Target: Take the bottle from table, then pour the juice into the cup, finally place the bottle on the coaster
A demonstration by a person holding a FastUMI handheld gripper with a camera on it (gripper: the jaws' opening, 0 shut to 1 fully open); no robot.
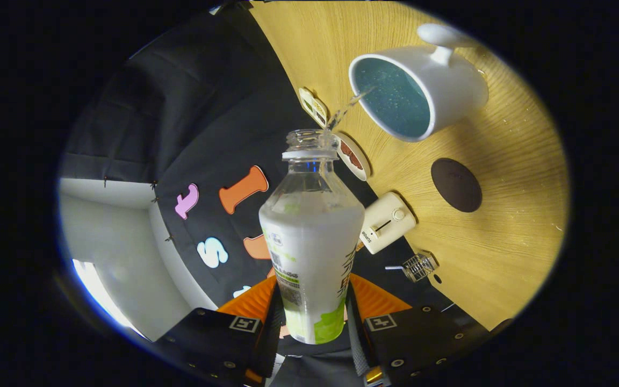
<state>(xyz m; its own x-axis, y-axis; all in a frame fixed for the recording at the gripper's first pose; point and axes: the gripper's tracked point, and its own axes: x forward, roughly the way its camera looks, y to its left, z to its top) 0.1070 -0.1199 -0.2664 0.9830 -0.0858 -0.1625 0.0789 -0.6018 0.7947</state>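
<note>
Gripper [314, 322] fingers clamped on bottle [312, 242] – tilted, thin stream from mouth into cup [422, 88] beyond fingers; coaster [456, 184] near cup.

Light wooden table [508, 236], white cup [438, 86], dark round coaster [455, 184], cream toaster [387, 223], small wire rack [419, 266].

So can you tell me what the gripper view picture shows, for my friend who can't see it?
The gripper is shut on a tilted, uncapped bottle, pouring a thin stream of juice into a white cup with a blue inside. Beyond the fingers, a round dark coaster lies on the wooden table.
</note>
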